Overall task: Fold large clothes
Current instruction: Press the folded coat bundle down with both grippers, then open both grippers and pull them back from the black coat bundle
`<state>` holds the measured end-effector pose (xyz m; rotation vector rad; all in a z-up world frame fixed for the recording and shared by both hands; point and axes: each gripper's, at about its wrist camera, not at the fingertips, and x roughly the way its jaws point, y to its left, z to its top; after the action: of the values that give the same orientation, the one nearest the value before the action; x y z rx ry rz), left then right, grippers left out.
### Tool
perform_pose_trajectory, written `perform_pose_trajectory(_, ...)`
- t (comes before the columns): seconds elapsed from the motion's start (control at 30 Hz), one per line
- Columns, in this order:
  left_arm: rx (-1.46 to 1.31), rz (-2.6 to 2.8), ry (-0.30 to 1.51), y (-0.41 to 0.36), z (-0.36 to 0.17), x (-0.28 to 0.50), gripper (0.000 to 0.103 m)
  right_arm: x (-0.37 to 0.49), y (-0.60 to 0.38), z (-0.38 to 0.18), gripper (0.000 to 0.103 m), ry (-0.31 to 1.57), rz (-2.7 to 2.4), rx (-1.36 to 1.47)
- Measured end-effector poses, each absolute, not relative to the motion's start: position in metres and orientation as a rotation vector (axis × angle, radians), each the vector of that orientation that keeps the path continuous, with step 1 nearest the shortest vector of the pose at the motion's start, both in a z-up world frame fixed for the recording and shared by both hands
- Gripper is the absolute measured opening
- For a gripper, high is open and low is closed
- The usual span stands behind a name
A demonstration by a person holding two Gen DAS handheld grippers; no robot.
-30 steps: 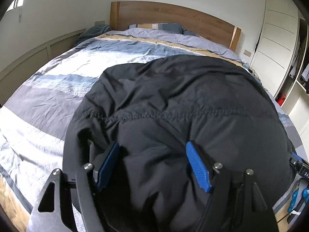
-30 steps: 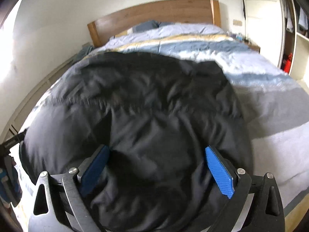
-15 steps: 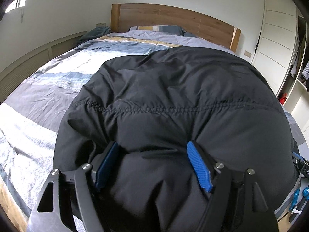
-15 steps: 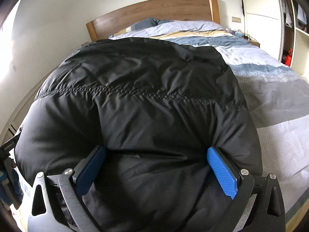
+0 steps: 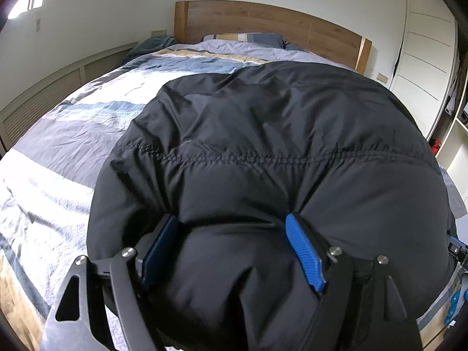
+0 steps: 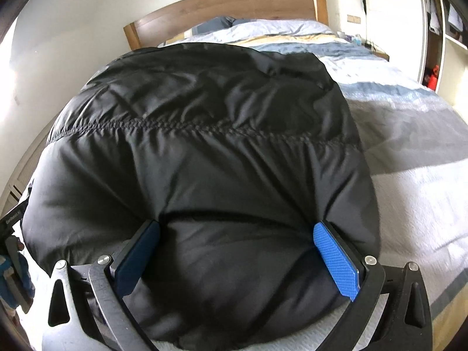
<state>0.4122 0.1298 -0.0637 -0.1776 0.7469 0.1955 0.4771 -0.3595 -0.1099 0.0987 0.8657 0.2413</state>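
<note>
Black jacket folded on the striped bed.
Left gripper has just been widening, its pads pressed on a puffy fold; right gripper likewise clamps the near edge (headboard beyond).

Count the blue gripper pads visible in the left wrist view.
2. One blue pad presses the near edge of the black puffer jacket at lower left, mostly shaded; the other at lower right, fully visible. None seems hidden.
</note>
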Motion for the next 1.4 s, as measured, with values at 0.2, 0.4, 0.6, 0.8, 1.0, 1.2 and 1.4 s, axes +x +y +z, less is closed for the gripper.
perform_pose_trajectory(0.2,-0.176,0.207,0.783,0.131,-0.062,0.407,0.076,0.465,-0.377,-0.113,0.102,0.92,0.217,0.129)
perform_pose_trajectory(0.4,-0.171,0.22,0.835,0.132,-0.055,0.398,0.076,0.459,-0.394,-0.114,0.102,1.003,0.156,0.134)
perform_pose_trajectory(0.6,-0.14,0.227,0.859,0.129,-0.044,0.379,0.076,0.446,-0.407,-0.106,0.102,1.033,0.115,0.137)
perform_pose_trajectory(0.8,-0.134,0.229,0.855,0.127,-0.033,0.355,0.076,0.423,-0.409,-0.09,0.102,1.013,0.116,0.131)
perform_pose_trajectory(1.0,-0.171,0.193,0.822,0.137,-0.028,0.321,0.076,0.403,-0.41,-0.074,0.102,0.982,0.118,0.123)
perform_pose_trajectory(1.2,-0.229,0.153,0.828,0.16,-0.022,0.296,0.076,0.386,-0.419,-0.058,0.102,0.952,0.105,0.144)
perform_pose_trajectory(1.4,-0.277,0.196,0.8,0.18,-0.012,0.272,0.076,0.373,-0.424,-0.049,0.102,0.934,0.097,0.16)
